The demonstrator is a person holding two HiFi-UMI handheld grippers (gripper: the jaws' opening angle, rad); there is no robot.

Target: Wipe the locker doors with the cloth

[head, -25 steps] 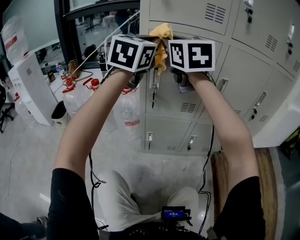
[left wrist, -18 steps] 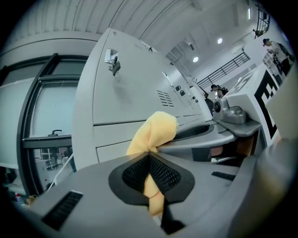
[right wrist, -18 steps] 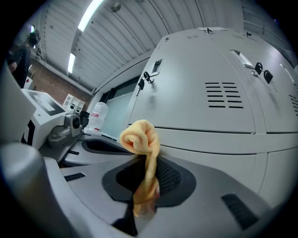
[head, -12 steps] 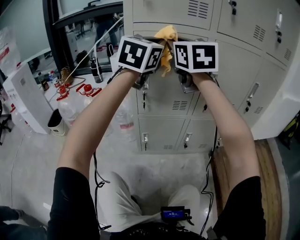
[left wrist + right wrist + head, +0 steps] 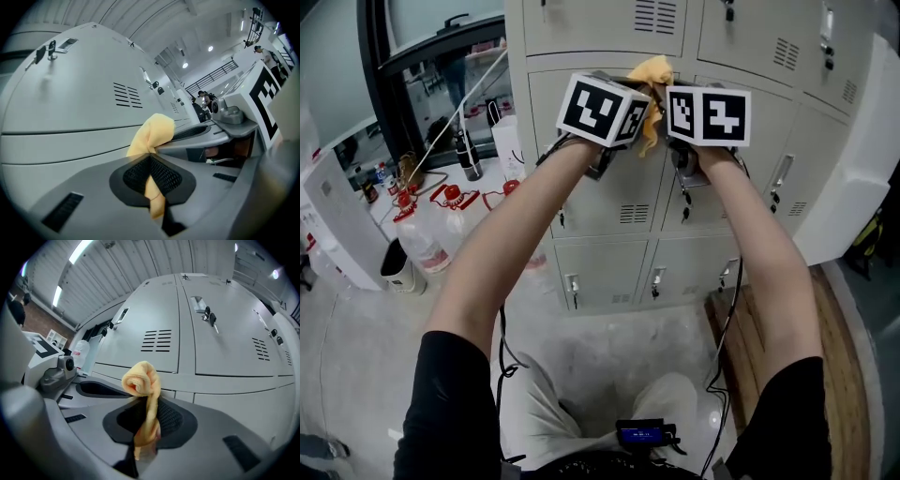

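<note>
The left hand-held gripper [image 5: 152, 177] and right hand-held gripper [image 5: 145, 427] both pinch the bunched cloth [image 5: 652, 73] close before a locker door [image 5: 609, 192]; wiping seems underway, and next calls for pressing it on and sweeping across.

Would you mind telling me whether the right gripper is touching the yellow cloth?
Touching: the right gripper view shows the right gripper shut on the yellow cloth.
</note>
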